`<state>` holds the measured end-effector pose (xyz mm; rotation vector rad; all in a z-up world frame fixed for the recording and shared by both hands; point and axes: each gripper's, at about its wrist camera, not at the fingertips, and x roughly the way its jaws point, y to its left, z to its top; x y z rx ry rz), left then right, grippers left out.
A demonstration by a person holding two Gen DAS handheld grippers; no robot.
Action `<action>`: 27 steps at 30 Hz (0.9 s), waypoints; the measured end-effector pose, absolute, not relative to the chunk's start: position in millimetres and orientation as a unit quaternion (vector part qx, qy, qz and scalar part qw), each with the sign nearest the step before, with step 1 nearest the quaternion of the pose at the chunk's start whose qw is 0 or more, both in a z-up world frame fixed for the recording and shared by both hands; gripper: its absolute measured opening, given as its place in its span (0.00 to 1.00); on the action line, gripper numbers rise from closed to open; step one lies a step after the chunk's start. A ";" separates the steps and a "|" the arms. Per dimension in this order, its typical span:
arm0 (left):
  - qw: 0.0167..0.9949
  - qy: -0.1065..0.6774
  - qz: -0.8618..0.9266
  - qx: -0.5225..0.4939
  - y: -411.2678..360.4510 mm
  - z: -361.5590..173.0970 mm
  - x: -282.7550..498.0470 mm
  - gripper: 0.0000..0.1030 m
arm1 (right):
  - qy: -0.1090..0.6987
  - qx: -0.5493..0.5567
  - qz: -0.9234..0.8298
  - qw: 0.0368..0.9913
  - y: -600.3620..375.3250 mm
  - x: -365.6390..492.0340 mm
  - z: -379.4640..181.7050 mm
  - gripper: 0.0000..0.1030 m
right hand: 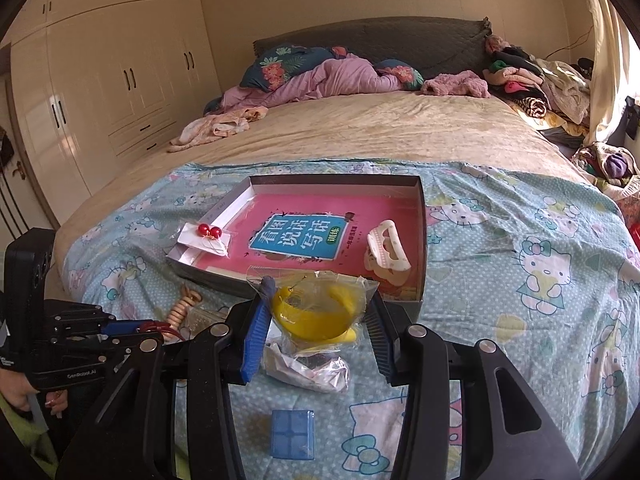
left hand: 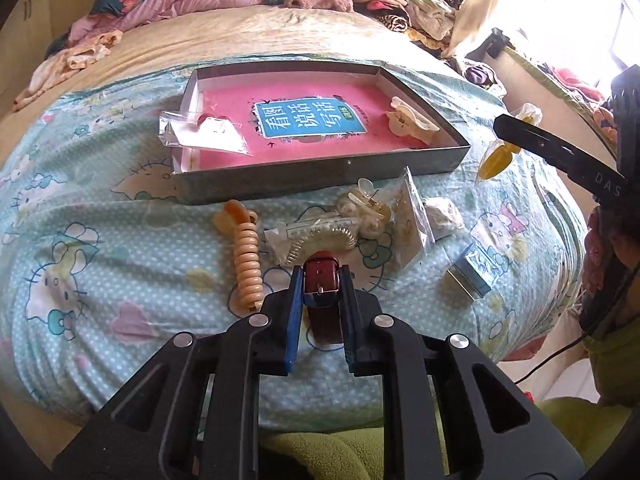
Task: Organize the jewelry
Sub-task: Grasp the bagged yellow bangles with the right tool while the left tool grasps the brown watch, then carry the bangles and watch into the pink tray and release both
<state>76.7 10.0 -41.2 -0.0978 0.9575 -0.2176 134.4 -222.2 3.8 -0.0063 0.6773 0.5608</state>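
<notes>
My left gripper (left hand: 320,276) is shut on a dark red leather strap (left hand: 321,280), low over the bedspread. My right gripper (right hand: 316,292) is shut on a clear bag with a yellow bangle (right hand: 316,312), held above the bed in front of the grey box (right hand: 422,220); the bag also shows in the left wrist view (left hand: 498,156). The box (left hand: 320,178) holds a pink book (left hand: 308,120), a white hair claw (right hand: 386,250) and a bag with red bead earrings (right hand: 208,234). A beige spiral hair tie (left hand: 246,260), a silver comb bag (left hand: 316,238) and more small bags lie in front.
A small blue box (right hand: 292,434) and a crumpled clear bag (right hand: 308,368) lie on the Hello Kitty bedspread (right hand: 520,280). Clothes are piled at the headboard (right hand: 520,80). A wardrobe (right hand: 100,80) stands at the left.
</notes>
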 end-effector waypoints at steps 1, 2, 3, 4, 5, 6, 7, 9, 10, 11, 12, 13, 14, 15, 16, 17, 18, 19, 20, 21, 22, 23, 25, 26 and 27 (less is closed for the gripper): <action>0.881 0.460 -0.105 -0.049 11.2 -41.7 76.5 0.10 | 0.328 -0.002 0.272 0.905 -222.0 134.3 3.9 0.41; 0.881 0.458 -0.105 -0.049 11.4 -41.2 76.2 0.10 | 0.327 -0.002 0.272 0.905 -222.3 134.0 4.2 0.41; 0.881 0.458 -0.107 -0.051 10.9 -40.7 75.6 0.10 | 0.327 -0.002 0.272 0.905 -222.3 134.0 4.2 0.41; 0.881 0.457 -0.110 -0.053 10.3 -39.9 75.5 0.10 | 0.328 -0.002 0.272 0.905 -222.1 134.2 4.1 0.41; 0.881 0.457 -0.113 -0.056 9.7 -38.3 75.6 0.09 | 0.328 -0.001 0.271 0.905 -222.0 134.2 4.1 0.41; 0.881 0.456 -0.115 -0.057 9.9 -37.0 76.1 0.09 | 0.327 0.000 0.270 0.905 -222.2 133.9 4.3 0.41; 0.882 0.454 -0.115 -0.061 10.8 -34.9 76.9 0.09 | 0.327 0.001 0.271 0.905 -222.8 133.6 5.2 0.41; 0.884 0.449 -0.118 -0.066 11.5 -28.8 78.9 0.09 | 0.323 0.001 0.271 0.907 -222.4 133.1 8.1 0.41; 0.886 0.445 -0.118 -0.065 11.6 -24.6 80.3 0.09 | 0.321 0.001 0.272 0.907 -222.8 133.5 10.1 0.41; 0.888 0.441 -0.117 -0.064 12.0 -20.9 81.9 0.09 | 0.319 0.002 0.273 0.908 -222.9 134.1 12.2 0.41; 0.890 0.437 -0.116 -0.063 12.5 -16.2 83.6 0.09 | 0.316 0.003 0.274 0.908 -222.9 134.6 14.8 0.41; 0.891 0.433 -0.116 -0.063 12.8 -12.1 85.2 0.09 | 0.313 0.003 0.275 0.909 -222.6 135.2 17.4 0.41; 0.894 0.429 -0.116 -0.063 13.8 -6.7 87.8 0.09 | 0.309 0.004 0.276 0.910 -223.0 136.0 19.7 0.41; 0.895 0.426 -0.116 -0.062 15.0 -3.0 90.1 0.09 | 0.306 0.005 0.278 0.911 -222.3 136.9 22.2 0.41; 0.898 0.421 -0.114 -0.061 16.1 2.0 93.1 0.09 | 0.303 0.005 0.279 0.911 -221.6 138.2 24.3 0.41; 0.900 0.418 -0.113 -0.059 17.1 6.0 95.4 0.09 | 0.300 0.005 0.280 0.912 -221.0 139.6 26.0 0.41; 0.902 0.414 -0.110 -0.059 18.5 10.3 98.9 0.09 | 0.297 0.006 0.282 0.912 -220.6 140.7 27.6 0.41; 0.903 0.411 -0.108 -0.058 20.0 14.0 102.2 0.09 | 0.295 0.006 0.284 0.912 -219.9 141.9 29.2 0.41; 0.905 0.407 -0.106 -0.057 21.5 18.2 106.1 0.09 | 0.293 0.006 0.286 0.912 -218.9 143.2 30.8 0.41; 0.907 0.404 -0.104 -0.056 22.8 22.0 110.1 0.09 | 0.291 0.006 0.288 0.912 -217.9 144.5 32.3 0.41; 0.908 0.402 -0.102 -0.053 23.8 25.4 114.1 0.09 | 0.289 0.006 0.290 0.912 -217.1 146.0 33.6 0.41; 0.910 0.400 -0.099 -0.052 24.6 27.6 117.6 0.09 | 0.288 0.006 0.292 0.912 -216.0 147.4 34.8 0.41; 0.911 0.398 -0.096 -0.050 26.9 32.3 124.9 0.09 | 0.285 0.006 0.295 0.912 -215.1 150.4 36.8 0.41; 0.912 0.396 -0.094 -0.050 27.7 34.6 129.0 0.09 | 0.284 0.007 0.296 0.912 -214.3 152.0 37.7 0.41; 0.913 0.394 -0.093 -0.050 28.0 36.7 131.2 0.09 | 0.283 0.008 0.297 0.912 -214.0 153.7 38.6 0.41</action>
